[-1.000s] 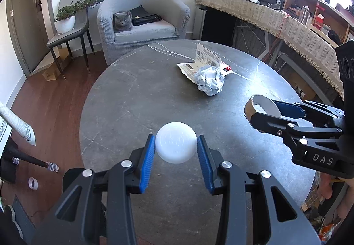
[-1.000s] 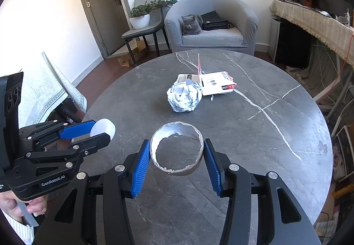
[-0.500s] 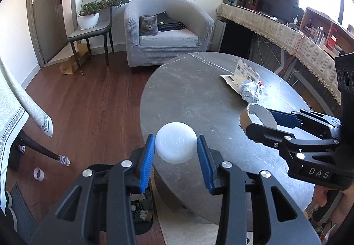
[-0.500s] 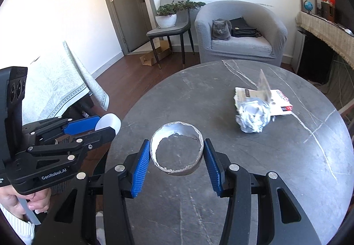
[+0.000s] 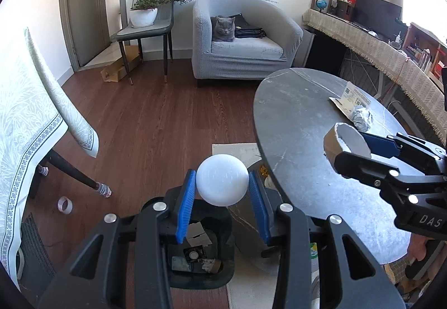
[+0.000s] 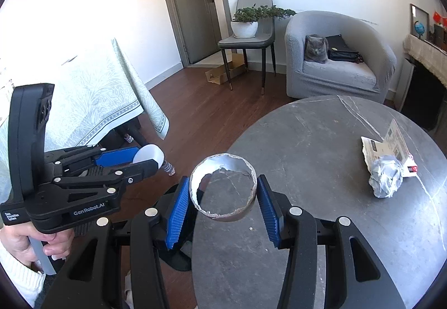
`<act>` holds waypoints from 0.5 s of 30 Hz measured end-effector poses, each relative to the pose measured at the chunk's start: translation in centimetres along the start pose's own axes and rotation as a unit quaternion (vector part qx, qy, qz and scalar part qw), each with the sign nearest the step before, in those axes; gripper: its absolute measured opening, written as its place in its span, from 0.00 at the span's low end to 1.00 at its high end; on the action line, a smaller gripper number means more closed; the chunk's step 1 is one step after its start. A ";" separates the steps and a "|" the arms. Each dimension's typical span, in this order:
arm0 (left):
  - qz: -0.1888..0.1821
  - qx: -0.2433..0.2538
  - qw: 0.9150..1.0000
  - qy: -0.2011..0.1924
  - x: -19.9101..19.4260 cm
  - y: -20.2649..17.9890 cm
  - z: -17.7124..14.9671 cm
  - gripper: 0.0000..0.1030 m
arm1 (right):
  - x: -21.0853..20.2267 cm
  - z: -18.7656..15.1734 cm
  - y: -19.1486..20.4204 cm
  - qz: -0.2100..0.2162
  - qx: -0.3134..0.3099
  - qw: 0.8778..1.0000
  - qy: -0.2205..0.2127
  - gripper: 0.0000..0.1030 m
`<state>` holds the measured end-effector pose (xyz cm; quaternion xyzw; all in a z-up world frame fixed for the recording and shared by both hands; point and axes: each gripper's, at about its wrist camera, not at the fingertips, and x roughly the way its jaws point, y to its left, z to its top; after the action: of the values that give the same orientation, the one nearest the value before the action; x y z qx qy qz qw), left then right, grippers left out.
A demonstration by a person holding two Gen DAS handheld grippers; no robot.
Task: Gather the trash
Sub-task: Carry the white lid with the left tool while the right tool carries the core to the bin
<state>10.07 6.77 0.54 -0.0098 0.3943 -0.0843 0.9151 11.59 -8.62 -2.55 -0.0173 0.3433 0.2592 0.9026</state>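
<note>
My left gripper [image 5: 222, 194] is shut on a white ball [image 5: 222, 180] and holds it off the table's left edge, above a black trash bin [image 5: 201, 264] on the floor that holds scraps. My right gripper [image 6: 223, 204] is shut on a short cardboard ring [image 6: 223, 188] with a torn white rim, over the round grey table [image 6: 321, 169]. The ring [image 5: 346, 145] and right gripper also show in the left wrist view. A crumpled foil ball [image 6: 387, 176] and a printed paper packet [image 6: 391, 141] lie on the table's far right.
A cloth-covered table [image 5: 30, 124] stands to the left with a tape roll [image 5: 64, 205] on the floor by its leg. A grey armchair [image 5: 245, 40] with a cat [image 5: 222, 28], a chair with a potted plant [image 5: 145, 12] and a door [image 6: 192, 1] stand at the back.
Both grippers have swung left with their loads. The left gripper has gone from over the table to beyond its edge, above the bin. The foil ball and packet now lie further right.
</note>
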 end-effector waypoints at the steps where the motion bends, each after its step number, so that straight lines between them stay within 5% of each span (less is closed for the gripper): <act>1: 0.003 -0.001 1.000 0.003 0.1 0.5 -0.2 0.40 | 0.1 0.2 0.5 0.004 -0.004 1.000 -0.002 0.47; 15: 0.022 -0.013 0.998 0.062 2.7 5.1 -4.1 0.40 | 3.8 1.4 5.6 0.036 -0.032 0.999 0.007 0.47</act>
<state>9.68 11.61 -4.61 -0.0081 0.4512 -0.0593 0.8904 12.16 -1.72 -3.00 -0.0359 0.3416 0.3024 0.8892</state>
